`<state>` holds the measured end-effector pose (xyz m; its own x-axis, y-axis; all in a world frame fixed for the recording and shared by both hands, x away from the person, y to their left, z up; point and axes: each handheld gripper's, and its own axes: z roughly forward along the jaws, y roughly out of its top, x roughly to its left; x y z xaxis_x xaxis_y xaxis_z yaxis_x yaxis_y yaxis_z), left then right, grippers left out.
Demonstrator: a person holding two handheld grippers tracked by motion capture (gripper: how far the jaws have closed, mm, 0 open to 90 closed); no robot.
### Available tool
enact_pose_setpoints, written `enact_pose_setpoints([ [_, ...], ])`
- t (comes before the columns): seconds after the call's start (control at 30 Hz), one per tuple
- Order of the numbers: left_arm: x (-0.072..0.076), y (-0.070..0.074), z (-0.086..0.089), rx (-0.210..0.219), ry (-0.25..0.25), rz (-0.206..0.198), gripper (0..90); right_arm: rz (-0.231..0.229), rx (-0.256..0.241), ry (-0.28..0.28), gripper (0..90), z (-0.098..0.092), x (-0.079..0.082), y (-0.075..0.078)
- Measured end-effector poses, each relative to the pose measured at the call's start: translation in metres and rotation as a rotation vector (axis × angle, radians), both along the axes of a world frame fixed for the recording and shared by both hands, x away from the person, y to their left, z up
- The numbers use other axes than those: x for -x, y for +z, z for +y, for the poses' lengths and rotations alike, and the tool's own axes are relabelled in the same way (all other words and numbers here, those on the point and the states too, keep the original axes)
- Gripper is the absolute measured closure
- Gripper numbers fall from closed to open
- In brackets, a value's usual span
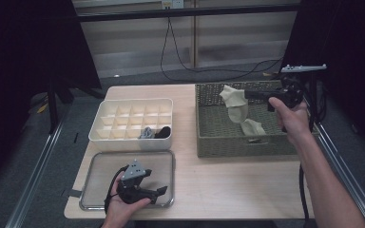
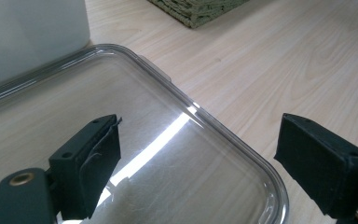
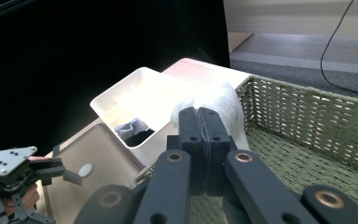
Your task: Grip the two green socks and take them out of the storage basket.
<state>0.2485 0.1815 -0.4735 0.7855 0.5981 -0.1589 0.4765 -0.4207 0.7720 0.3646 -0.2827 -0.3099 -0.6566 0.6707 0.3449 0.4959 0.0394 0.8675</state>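
Note:
My right gripper (image 1: 245, 94) is shut on the top of a cream sock (image 1: 236, 107), which hangs over the green wicker basket (image 1: 218, 142). In the right gripper view the closed jaws (image 3: 199, 135) pinch the sock (image 3: 216, 98) above the basket (image 3: 307, 116). A second cream sock (image 1: 253, 127) lies on the basket floor. My left gripper (image 1: 160, 194) is open just above the clear plastic lid (image 1: 104, 166) at the table's front left, with nothing between its jaws. In the left gripper view it (image 2: 198, 158) hovers over the lid's corner (image 2: 242, 154).
A white divided organizer (image 1: 130, 107) stands behind the lid, with a grey sock (image 1: 147, 133) and a black sock (image 1: 164, 131) in its front compartments. Bare wooden tabletop (image 1: 228, 180) lies between lid and basket. Cables trail on the floor beyond the table.

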Motion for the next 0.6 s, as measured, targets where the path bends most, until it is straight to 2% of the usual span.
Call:
enact_pose_setpoints([
  [0.6,0.000,0.000,0.000,0.005,0.009,0.001,13.8,-0.093,-0.010,0.048,89.9,0.013,0.040,0.026],
])
